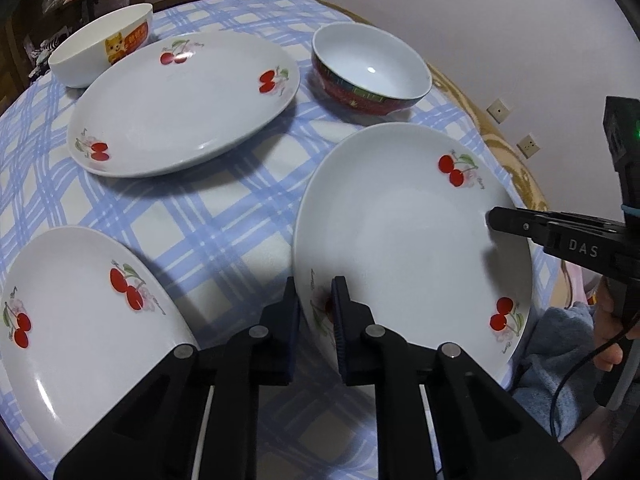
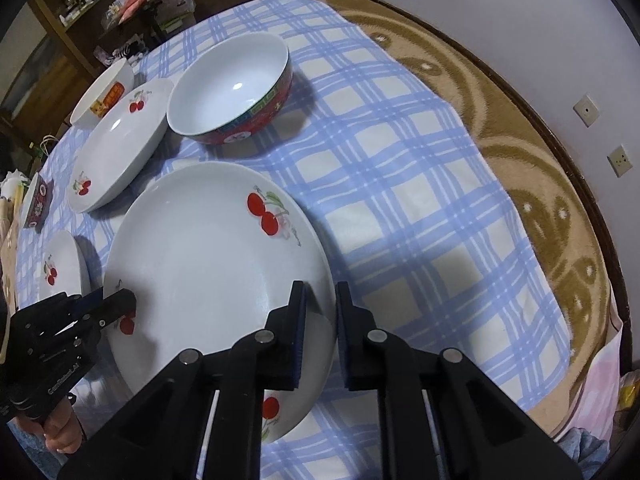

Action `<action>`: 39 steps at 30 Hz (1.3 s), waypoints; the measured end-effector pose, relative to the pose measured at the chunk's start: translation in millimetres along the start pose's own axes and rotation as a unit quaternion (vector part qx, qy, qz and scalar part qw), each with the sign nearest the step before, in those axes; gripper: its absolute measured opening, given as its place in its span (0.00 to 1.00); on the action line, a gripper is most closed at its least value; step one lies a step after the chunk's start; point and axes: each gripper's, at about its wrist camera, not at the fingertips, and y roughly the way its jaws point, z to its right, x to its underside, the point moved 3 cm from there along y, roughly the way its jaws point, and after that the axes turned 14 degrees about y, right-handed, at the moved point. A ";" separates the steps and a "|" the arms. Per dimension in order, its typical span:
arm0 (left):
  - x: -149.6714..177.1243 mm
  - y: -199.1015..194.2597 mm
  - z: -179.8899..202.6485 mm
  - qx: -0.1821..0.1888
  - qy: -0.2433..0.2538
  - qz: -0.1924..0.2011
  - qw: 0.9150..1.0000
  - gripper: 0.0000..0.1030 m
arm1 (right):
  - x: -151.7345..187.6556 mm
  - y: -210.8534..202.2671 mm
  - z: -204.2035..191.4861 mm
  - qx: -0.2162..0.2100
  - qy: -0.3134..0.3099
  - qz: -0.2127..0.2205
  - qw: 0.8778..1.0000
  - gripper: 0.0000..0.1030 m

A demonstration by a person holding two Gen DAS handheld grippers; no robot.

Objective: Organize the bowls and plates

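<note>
You had both grippers, left (image 1: pixel 314 300) and right (image 2: pixel 320 304), clamped on opposite rims of the near plate (image 1: pixel 400 232); uneven lifting could have tipped it loose.

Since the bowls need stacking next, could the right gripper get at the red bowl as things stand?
Probably not yet: the right gripper and left gripper each clamp a rim of the near cherry plate. Once freed, bare tablecloth leads to the red bowl.

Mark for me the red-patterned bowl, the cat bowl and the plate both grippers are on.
red-patterned bowl (image 1: pixel 370 65): left wrist view, white inside.
cat bowl (image 1: pixel 116 50): left wrist view, cat picture on outer wall.
gripped cherry plate (image 2: pixel 208 256): right wrist view, bare centre.
</note>
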 end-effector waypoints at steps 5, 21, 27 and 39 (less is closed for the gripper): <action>0.7 -8.8 -3.0 0.008 -0.007 0.006 1.000 0.14 | 0.2 -8.1 -3.1 -0.007 -0.003 0.011 1.000 0.13; 8.7 -63.0 -53.6 -0.002 -0.061 0.025 0.998 0.14 | 11.0 -38.7 -50.4 -0.100 -0.017 0.033 0.994 0.08; 25.2 -88.8 -77.0 -0.031 -0.091 0.025 0.995 0.14 | 22.2 -45.9 -89.2 -0.115 -0.042 0.043 0.992 0.08; 54.8 -139.1 -111.9 -0.075 -0.108 0.027 0.991 0.14 | 45.5 -52.1 -141.3 -0.171 -0.057 0.050 0.982 0.08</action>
